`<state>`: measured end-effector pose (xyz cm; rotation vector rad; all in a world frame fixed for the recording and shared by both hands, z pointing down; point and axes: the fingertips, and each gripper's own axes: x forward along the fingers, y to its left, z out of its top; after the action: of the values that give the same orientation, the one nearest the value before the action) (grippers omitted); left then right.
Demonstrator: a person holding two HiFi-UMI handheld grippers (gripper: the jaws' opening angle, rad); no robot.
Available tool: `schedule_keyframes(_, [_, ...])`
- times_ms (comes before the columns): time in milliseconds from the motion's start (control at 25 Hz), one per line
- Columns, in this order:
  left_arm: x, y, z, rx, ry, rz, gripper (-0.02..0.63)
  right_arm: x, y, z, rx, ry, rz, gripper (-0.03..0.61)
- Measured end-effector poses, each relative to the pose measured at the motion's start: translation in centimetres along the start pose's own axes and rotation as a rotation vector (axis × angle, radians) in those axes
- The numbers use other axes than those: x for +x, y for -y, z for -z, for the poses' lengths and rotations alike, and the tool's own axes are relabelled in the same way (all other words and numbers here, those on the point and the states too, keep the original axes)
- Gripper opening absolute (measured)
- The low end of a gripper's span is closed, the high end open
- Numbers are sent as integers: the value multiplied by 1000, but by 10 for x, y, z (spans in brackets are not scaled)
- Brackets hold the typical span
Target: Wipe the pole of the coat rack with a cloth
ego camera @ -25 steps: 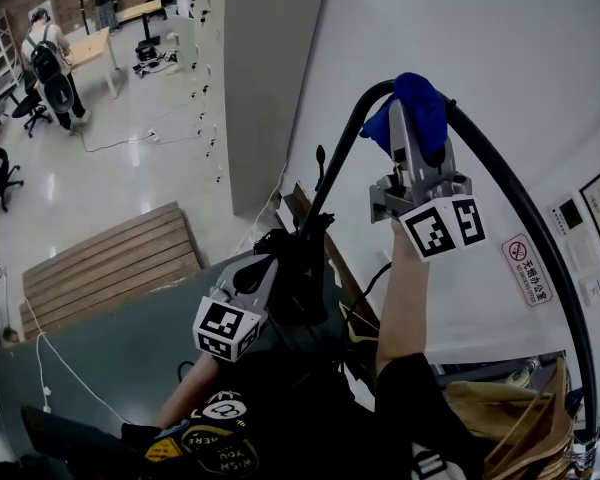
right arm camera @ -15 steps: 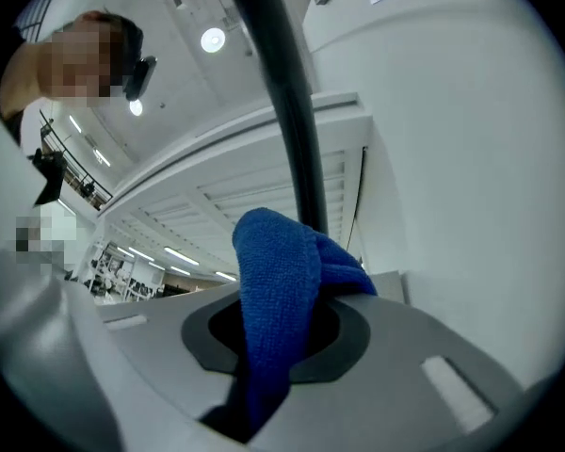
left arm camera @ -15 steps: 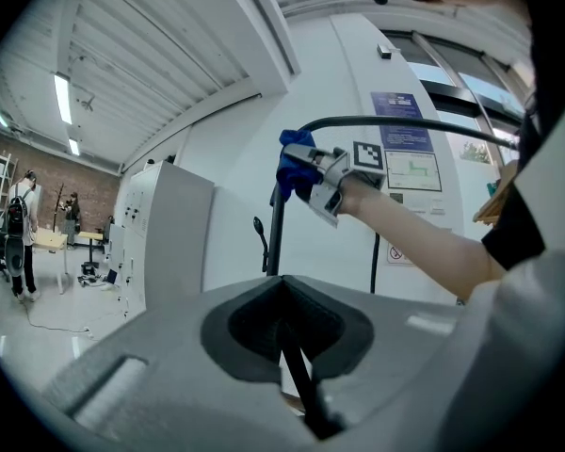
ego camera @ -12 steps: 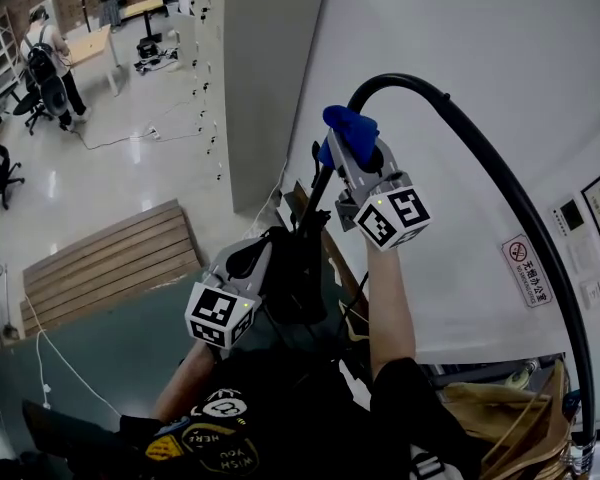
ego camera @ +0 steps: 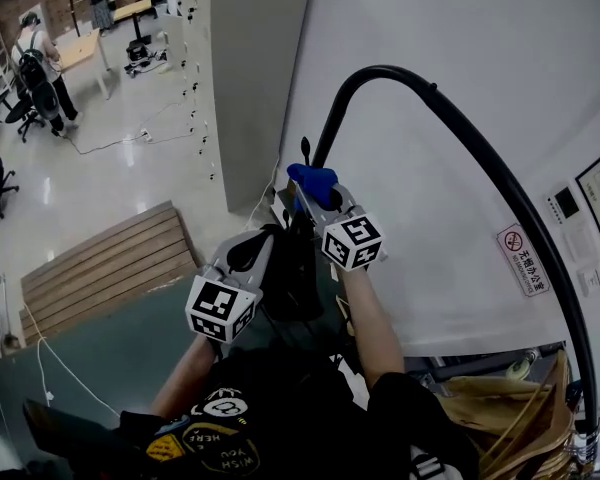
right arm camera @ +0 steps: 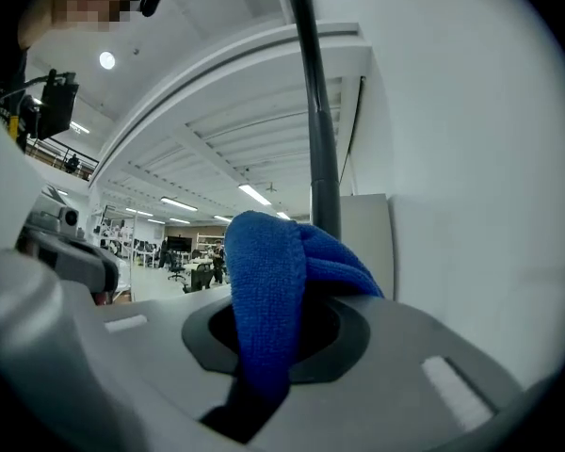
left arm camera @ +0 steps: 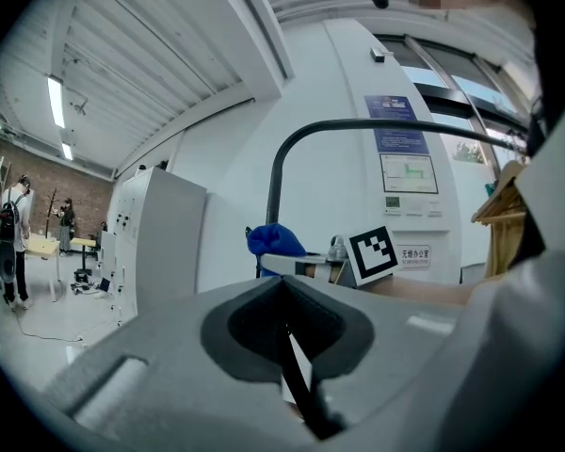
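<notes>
- Right gripper view: clamps the cloth [right arm camera: 273, 271] in the right gripper [right arm camera: 275, 320], jaws shut on it, blue folds bulging up and over both fingers.
- Sets that bundle against the pole [right arm camera: 325, 158], which rises right behind the fingertips.
- Head view: puts cloth and gripper low on the pole's straight stretch, well below the bend, near the wall [ego camera: 460, 48].
- Left gripper view: shows the left gripper [left arm camera: 284, 320] all but closed, with only a thin slit and a dark line inside; cannot tell what.
- Held lower, beside dark items [ego camera: 290, 278] hanging on the rack, apart from the cloth.
</notes>
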<state>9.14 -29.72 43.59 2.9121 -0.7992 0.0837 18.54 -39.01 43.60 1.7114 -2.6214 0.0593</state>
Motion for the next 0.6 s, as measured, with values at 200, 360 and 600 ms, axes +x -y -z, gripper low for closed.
schedule_keyframes(200, [-1, 6, 2, -6, -3, 13, 3, -7, 4, -49, -7, 97, 20, 58])
schedule_keyframes(360, [-1, 9, 5, -14, -8, 12, 3, -14, 11, -141, -91, 239, 19, 58])
schedule_keyframes(600, [-5, 11, 6, -17, -7, 12, 3, -51, 23, -251, -219, 494, 99, 58])
